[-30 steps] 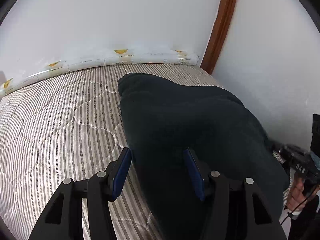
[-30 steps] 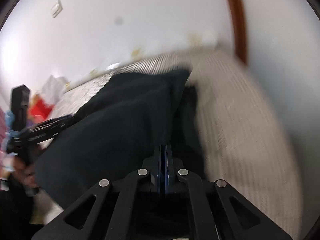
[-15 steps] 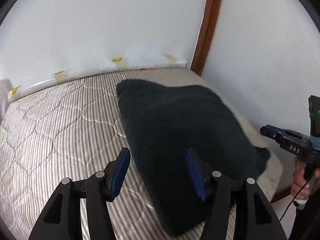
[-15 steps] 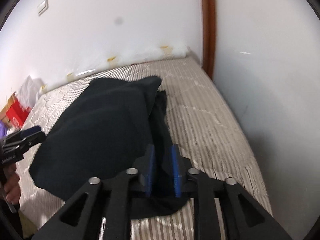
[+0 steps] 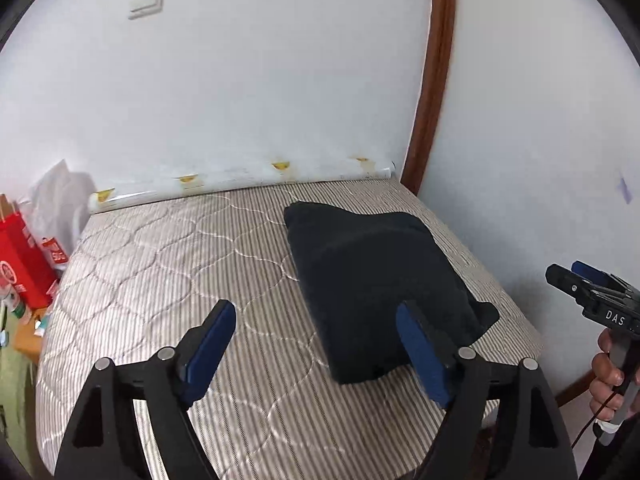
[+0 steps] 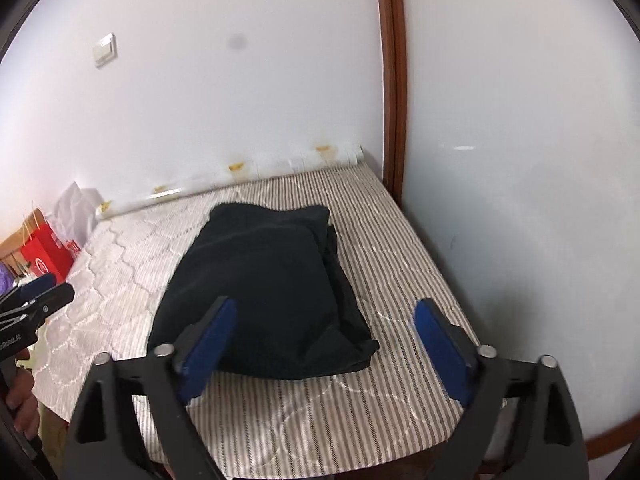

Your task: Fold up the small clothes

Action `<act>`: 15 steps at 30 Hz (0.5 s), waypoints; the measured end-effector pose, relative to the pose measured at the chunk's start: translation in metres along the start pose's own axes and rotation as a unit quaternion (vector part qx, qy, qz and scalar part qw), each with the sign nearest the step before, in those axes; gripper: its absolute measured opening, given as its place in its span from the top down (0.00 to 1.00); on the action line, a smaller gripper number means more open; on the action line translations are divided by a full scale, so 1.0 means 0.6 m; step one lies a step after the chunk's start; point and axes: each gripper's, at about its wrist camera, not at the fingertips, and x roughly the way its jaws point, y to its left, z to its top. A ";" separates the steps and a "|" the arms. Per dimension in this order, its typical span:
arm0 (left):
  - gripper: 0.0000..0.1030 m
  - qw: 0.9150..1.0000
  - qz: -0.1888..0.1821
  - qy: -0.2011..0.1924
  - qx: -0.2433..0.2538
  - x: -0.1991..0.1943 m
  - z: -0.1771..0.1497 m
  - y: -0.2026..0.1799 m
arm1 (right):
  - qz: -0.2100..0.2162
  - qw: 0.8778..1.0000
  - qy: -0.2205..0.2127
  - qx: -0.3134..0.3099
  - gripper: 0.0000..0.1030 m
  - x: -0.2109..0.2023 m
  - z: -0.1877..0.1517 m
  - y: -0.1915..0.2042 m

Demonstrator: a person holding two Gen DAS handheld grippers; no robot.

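While both pairs of blue pads stand wide apart with nothing between them, the jaws of the left gripper (image 5: 316,354) and the right gripper (image 6: 324,350) have just been opening, and each hangs above the near edge of the striped mattress (image 5: 168,264), clear of the cloth. Each gripper's black frame is cut off by the bottom of its own picture. Just past the pads the dark garment (image 6: 264,292) lies folded on the mattress, toward the side nearest the wall with the wooden trim (image 6: 390,80); its folds are hard to make out because the cloth is so dark. At the right rim of the left wrist view the other gripper's body carries the letters "DAS", and a hand (image 5: 610,380) grips its handle, partly cut off. Beyond the mattress's left edge stands a red bag (image 5: 22,264) with white printing too small to read. Along the far edge lies a white roll (image 5: 240,180) with yellow marks. Higher on the wall sits a light switch (image 5: 146,0).
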 end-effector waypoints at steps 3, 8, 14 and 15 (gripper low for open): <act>0.20 1.000 0.010 0.000 -0.005 -0.016 -0.005 0.007 | -0.002 1.000 -0.006 -0.007 0.07 -0.021 -0.009 0.009; 0.20 1.000 0.016 0.004 -0.004 -0.028 -0.014 0.009 | -0.004 1.000 0.001 -0.016 0.07 -0.034 -0.022 0.021; 0.20 1.000 0.020 0.004 0.000 -0.033 -0.022 0.005 | -0.001 1.000 0.002 -0.017 0.06 -0.039 -0.032 0.024; 0.20 1.000 0.021 0.003 0.000 -0.033 -0.023 0.002 | 0.000 1.000 0.003 -0.017 0.06 -0.040 -0.033 0.024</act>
